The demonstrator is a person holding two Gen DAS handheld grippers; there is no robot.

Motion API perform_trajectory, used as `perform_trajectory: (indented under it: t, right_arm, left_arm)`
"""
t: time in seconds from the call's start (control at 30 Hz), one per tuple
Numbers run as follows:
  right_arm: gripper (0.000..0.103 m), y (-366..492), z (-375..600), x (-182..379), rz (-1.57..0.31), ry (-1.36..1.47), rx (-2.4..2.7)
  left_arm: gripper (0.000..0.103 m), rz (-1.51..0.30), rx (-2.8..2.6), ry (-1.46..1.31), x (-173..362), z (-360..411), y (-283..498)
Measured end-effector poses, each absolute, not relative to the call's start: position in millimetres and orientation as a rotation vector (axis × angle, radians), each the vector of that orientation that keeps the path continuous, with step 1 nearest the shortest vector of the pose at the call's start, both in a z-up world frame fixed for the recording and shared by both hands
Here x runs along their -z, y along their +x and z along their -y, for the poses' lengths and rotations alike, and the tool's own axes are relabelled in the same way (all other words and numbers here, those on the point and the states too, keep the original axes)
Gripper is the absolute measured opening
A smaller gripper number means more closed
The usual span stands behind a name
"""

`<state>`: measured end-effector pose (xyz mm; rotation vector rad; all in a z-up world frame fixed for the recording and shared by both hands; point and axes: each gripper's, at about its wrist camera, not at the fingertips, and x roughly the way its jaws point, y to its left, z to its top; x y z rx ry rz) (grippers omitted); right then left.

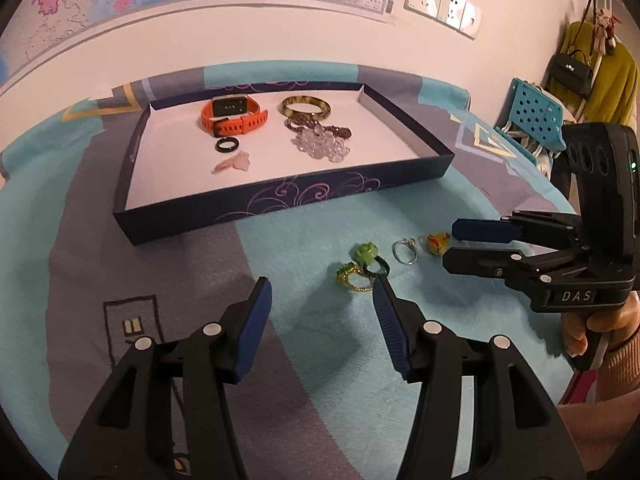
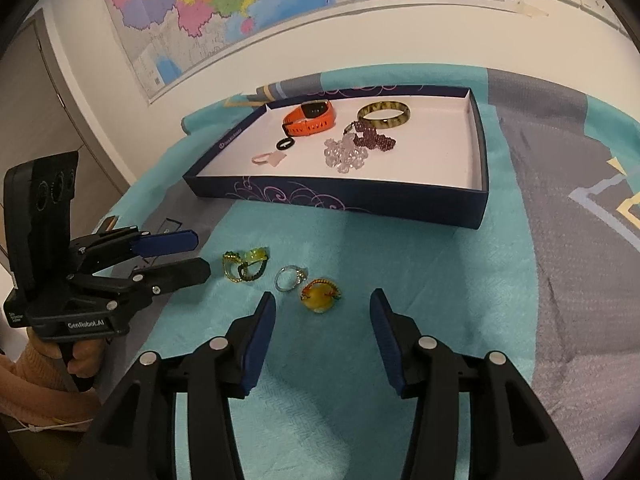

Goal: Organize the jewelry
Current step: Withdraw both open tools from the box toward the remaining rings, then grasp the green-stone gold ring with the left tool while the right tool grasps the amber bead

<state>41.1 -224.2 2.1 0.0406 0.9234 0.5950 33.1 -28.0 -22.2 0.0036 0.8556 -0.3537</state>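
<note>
While both sets of fingers stand about half open and hold nothing, the left gripper (image 1: 320,292) hangs over the cloth-covered desk (image 1: 280,248), its right finger (image 1: 390,308) just beside the green ring (image 1: 366,254) and the gold ring (image 1: 352,280). The right gripper (image 2: 322,308) hovers just behind the amber ring (image 2: 320,298), apart from it, with the silver ring (image 2: 290,278) near its left finger (image 2: 260,320). Farther back, the navy tray (image 2: 340,200) holds an orange watch (image 2: 310,118), a bangle (image 2: 384,115), a black ring (image 2: 285,144), beaded pieces (image 2: 360,146) and a pink ring (image 2: 269,158).
</note>
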Motion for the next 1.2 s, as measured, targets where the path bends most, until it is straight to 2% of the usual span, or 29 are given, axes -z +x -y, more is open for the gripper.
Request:
perform_trajectory:
  t: [0.27,0.4,0.47,0.5,0.57,0.83,0.87,0.97,1.2]
  right_arm:
    - [0.054,41,221,-2,-0.927,0.039,-0.611]
    - [0.054,42,221,-2,-0.928,0.049,-0.612]
    - [0.054,42,221,-2,-0.928,0.052,-0.613]
    - [0.054,42,222,-2,-0.929,0.052,-0.614]
    - [0.054,43,222,-3,-0.929,0.056,-0.616]
    - [0.054,41,224,-4,-0.926,0.055,-0.608]
    - [0.053,42,223,-4,-0.926,0.054,-0.608]
    - [0.041,43,220,-4,-0.929,0.039,-0.604]
    - [0.027,46,214,-3,-0.931,-0.008,-0.566]
  left_arm:
    - [0.044,-0.88,0.347,0.018,26,38,46]
    - [0.034,-0.881,0.367,0.037,27,46,51]
    - [0.026,-0.879,0.388,0.048,27,50,50]
    - [0.016,-0.879,0.405,0.05,27,52,49]
    - [0.013,-0.876,0.418,0.06,27,54,47]
    - [0.012,-0.88,0.428,-0.008,25,39,41]
    - [0.012,-0.88,0.423,-0.013,25,36,40]
    - [0.012,-0.881,0.409,-0.029,24,29,37]
    - [0.012,-0.875,0.388,-0.052,23,18,35]
